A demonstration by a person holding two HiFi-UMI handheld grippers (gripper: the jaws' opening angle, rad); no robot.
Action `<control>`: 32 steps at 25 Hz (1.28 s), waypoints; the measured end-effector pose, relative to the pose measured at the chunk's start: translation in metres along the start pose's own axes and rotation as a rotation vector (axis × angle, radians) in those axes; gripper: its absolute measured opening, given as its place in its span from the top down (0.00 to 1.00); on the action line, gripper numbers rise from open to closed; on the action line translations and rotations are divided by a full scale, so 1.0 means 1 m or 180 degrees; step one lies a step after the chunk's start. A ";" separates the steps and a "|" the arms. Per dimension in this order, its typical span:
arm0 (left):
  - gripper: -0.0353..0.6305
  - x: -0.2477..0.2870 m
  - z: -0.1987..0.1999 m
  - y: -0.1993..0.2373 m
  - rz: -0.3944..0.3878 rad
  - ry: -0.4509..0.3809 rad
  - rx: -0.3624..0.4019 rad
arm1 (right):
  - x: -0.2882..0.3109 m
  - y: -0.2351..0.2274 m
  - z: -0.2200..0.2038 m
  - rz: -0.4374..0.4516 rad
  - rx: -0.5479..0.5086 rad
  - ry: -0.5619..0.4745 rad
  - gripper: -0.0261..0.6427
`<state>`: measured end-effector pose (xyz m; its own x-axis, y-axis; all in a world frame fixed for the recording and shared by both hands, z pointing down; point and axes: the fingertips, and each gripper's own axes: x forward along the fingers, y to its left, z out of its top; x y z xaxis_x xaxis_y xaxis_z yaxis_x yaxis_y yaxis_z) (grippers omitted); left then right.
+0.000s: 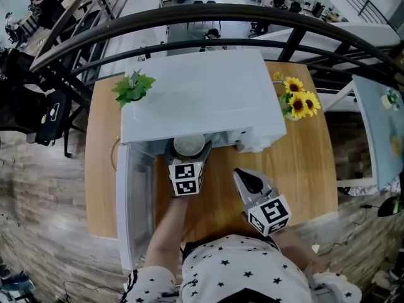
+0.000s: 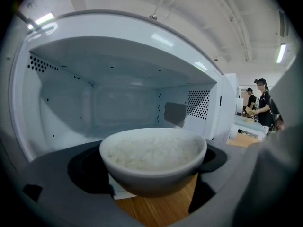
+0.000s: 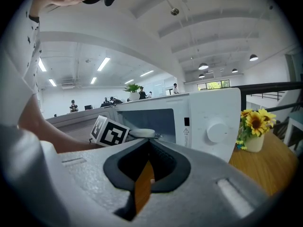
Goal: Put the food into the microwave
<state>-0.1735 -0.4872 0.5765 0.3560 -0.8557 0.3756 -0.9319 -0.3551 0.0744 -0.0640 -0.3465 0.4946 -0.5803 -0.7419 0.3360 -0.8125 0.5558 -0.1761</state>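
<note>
— Where's the bowl sitting right now?
— It's hanging right at the mouth of the microwave, full of white rice. The left gripper is clasping it, one jaw on each side of the bowl. From that gripper's view I'm seeing wood under the bowl, so I'm guessing it isn't over the oven floor yet
— And the door?
— It's standing wide open, swung out to the person's left, so nothing is blocking the way in
— What's the other hand doing?
— The right gripper is hovering over the table, off to the right of the bowl. Its jaws are pinched together and gripping nothing
— So which step are we watching?
— The loading itself, I'd say. Next it's needing a level push forward into the cavity, then a gentle lowering onto the floor before the jaws are letting go. Tipping it would be risking spilled rice
</note>
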 end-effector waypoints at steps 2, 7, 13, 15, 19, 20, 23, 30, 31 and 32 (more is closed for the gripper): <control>0.15 0.007 0.002 0.002 0.0002 0.0013 0.0055 | 0.002 0.001 0.000 0.0006 -0.0005 0.0007 0.95; 0.15 0.024 -0.001 0.008 0.0010 0.0087 0.0107 | 0.005 0.002 -0.001 -0.0032 0.0026 0.0014 0.95; 0.15 0.033 -0.012 0.017 0.0081 0.0142 0.0114 | 0.007 -0.001 -0.003 -0.0055 0.0037 0.0034 0.95; 0.15 0.034 -0.010 0.021 0.0123 0.0108 0.0122 | 0.007 -0.002 -0.005 -0.0061 0.0040 0.0047 0.95; 0.15 0.034 -0.009 0.019 0.0161 0.0135 0.0213 | 0.008 -0.001 -0.005 -0.0059 0.0040 0.0060 0.95; 0.15 0.035 -0.011 0.019 0.0169 0.0154 0.0252 | 0.009 0.000 -0.005 -0.0056 0.0041 0.0059 0.95; 0.15 0.035 -0.013 0.019 0.0195 0.0201 0.0304 | 0.011 0.001 -0.003 -0.0035 0.0020 0.0045 0.95; 0.15 0.038 -0.018 0.015 0.0232 0.0357 0.0480 | 0.009 0.002 -0.001 -0.0058 0.0032 0.0027 0.95; 0.15 0.038 -0.019 0.015 0.0239 0.0365 0.0495 | 0.009 0.002 -0.001 -0.0056 0.0028 0.0024 0.95; 0.15 0.038 -0.019 0.016 0.0243 0.0366 0.0495 | 0.009 0.003 -0.001 -0.0056 0.0026 0.0021 0.95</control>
<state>-0.1760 -0.5184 0.6100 0.2662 -0.8368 0.4784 -0.9307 -0.3523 -0.0984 -0.0714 -0.3510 0.4984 -0.5655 -0.7490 0.3451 -0.8230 0.5396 -0.1775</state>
